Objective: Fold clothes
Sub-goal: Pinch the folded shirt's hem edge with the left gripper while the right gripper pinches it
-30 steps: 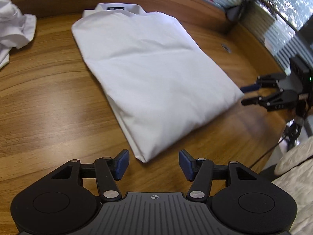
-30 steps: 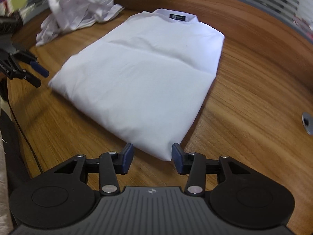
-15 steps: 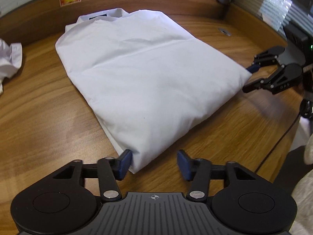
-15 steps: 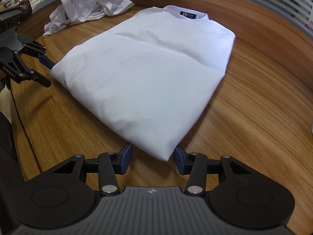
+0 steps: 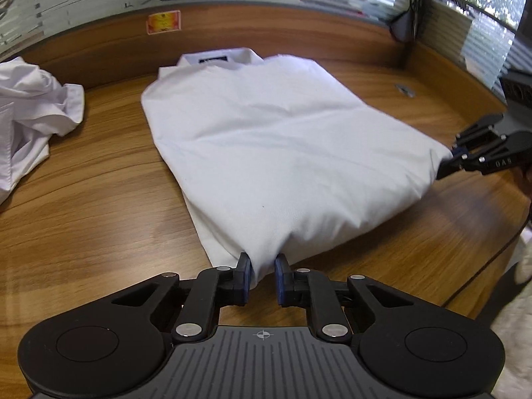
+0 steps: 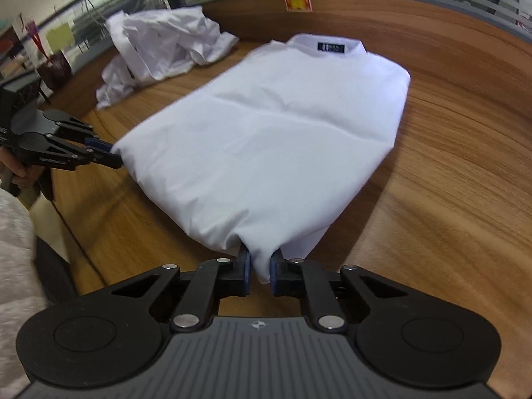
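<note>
Both grippers' jaws just closed: left gripper (image 5: pixel 261 274) clamped on near-left corner of folded white shirt (image 5: pixel 282 153), right gripper (image 6: pixel 259 271) on near-right corner. Shirt on wooden table (image 5: pixel 83 199), long axis running away toward collar (image 6: pixel 329 45). Crumpled shirt (image 6: pixel 163 43) apart.

Left gripper (image 5: pixel 261 274) and right gripper (image 6: pixel 259 271) have just closed, fingers pinching cloth.

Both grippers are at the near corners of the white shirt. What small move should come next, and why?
Probably lift both corners together and carry them toward the collar. The left gripper and right gripper have just been closing and now each pinch a near corner of the shirt, which lies flat, partly folded, on the table.
</note>
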A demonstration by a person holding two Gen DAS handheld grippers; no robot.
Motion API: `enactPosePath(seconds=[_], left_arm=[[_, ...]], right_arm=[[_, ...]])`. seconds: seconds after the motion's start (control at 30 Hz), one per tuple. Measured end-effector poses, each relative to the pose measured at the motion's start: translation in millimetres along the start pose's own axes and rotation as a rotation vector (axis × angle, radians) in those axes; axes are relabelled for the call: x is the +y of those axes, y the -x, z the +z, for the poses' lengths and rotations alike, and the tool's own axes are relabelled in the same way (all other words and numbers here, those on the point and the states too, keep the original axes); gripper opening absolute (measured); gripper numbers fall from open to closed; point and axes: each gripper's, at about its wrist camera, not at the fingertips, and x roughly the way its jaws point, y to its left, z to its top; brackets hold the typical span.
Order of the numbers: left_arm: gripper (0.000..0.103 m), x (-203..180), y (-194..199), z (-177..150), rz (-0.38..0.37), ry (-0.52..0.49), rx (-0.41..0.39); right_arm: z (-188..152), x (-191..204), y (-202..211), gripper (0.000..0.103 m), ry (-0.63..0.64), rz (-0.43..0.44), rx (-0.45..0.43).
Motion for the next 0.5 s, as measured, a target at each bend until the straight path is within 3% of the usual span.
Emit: enactPosePath(seconds=[0.27, 0.5], left_arm=[[0.015, 28, 34, 13, -0.053, 0.045, -0.071], [0.013, 50, 45, 54, -0.082, 0.085, -0.173]], right_arm=[[3, 23, 32, 0.006, -0.165, 0.027, -0.148], [33, 14, 52, 0.005, -0.266, -0.007, -0.291]])
